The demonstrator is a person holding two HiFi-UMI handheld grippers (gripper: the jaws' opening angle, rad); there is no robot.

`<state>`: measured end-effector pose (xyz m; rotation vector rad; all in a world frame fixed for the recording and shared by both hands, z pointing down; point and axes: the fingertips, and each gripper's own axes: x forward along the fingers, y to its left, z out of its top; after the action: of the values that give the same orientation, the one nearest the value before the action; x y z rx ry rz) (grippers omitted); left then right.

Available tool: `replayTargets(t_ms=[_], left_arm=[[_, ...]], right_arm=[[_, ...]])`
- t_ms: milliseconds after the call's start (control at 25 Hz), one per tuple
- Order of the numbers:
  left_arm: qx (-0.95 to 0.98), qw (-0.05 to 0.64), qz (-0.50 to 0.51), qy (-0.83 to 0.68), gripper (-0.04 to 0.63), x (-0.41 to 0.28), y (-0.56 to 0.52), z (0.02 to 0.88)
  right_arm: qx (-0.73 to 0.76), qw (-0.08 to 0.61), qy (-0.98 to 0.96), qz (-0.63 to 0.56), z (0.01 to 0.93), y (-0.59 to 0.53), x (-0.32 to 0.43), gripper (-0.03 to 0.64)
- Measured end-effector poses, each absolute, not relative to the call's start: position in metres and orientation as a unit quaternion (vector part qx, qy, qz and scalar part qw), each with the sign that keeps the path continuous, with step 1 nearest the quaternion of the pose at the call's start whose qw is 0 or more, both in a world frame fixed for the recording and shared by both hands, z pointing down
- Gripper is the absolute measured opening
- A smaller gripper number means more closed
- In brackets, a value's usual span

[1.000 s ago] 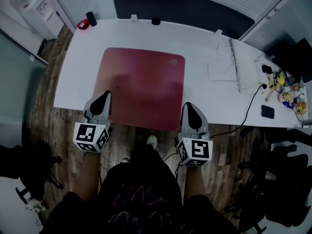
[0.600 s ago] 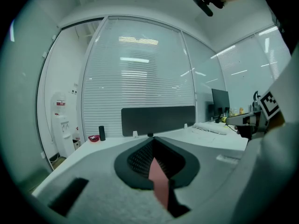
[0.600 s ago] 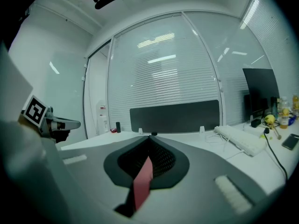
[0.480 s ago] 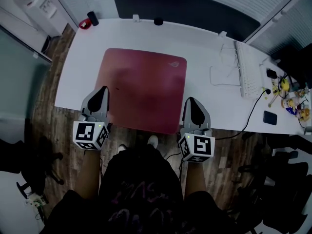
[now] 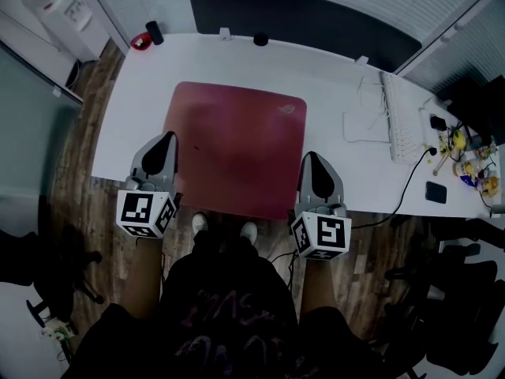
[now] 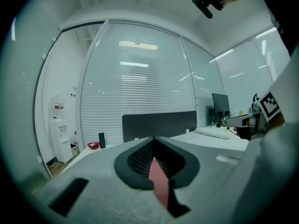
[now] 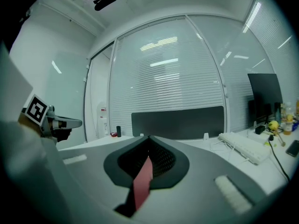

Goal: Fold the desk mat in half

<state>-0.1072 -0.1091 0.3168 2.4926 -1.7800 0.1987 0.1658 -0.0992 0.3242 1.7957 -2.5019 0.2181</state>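
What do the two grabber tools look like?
Both are grey, pointed like teardrops, with black ribbed pads inside the jaws. The left gripper and right gripper each carry a white cube with black square markers. The person wears a dark printed top.

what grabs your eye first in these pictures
A red mat lies in the middle of the white desk. The left gripper and right gripper are each shut on one of its near corners, a red strip showing between the jaws. A white keyboard sits at the desk's right.
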Motion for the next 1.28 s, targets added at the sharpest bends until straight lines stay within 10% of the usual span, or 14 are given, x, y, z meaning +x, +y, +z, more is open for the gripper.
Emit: replayTargets(t_ms=[1280], left_arm=[[0.836, 0.118, 0.103, -0.525, 0.000, -0.135, -0.093, 0.409]], right_arm=[[0.599, 0.078, -0.785, 0.138, 0.407, -0.060, 0.115, 0.006]])
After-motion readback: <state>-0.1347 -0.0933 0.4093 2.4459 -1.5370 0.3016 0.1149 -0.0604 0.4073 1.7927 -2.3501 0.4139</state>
